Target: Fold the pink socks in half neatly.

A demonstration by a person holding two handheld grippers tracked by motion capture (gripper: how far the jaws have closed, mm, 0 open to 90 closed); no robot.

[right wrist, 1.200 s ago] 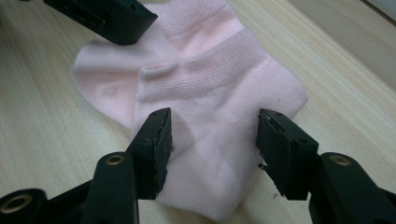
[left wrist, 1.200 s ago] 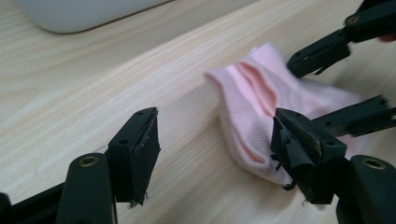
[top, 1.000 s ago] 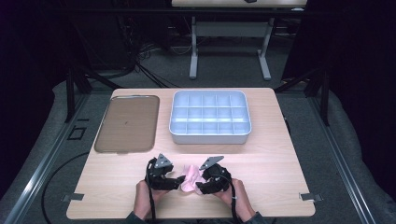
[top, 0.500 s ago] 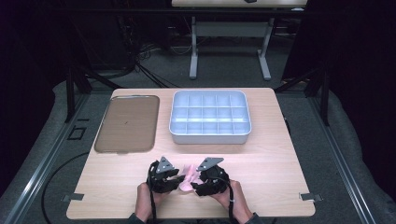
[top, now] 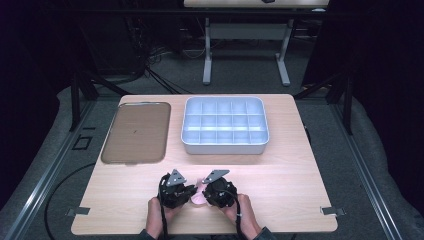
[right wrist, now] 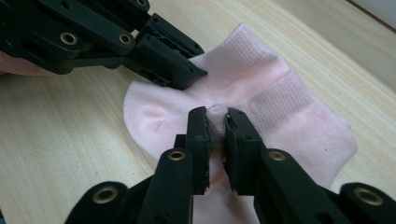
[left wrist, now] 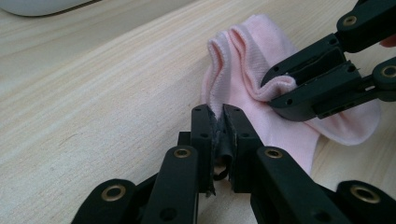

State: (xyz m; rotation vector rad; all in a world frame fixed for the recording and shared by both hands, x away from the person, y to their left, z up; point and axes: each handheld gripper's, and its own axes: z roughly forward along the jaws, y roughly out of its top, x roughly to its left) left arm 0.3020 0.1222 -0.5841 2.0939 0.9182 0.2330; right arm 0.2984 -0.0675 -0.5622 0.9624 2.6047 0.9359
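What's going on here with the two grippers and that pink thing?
A person at a wooden table works a hand-held gripper in each hand on a small pink sock lying near the front edge. The left gripper and the right gripper have both just closed, each pinching a fold of the sock's fabric. Farther back, a white compartment tray and a flat brown tray sit apart from the sock.
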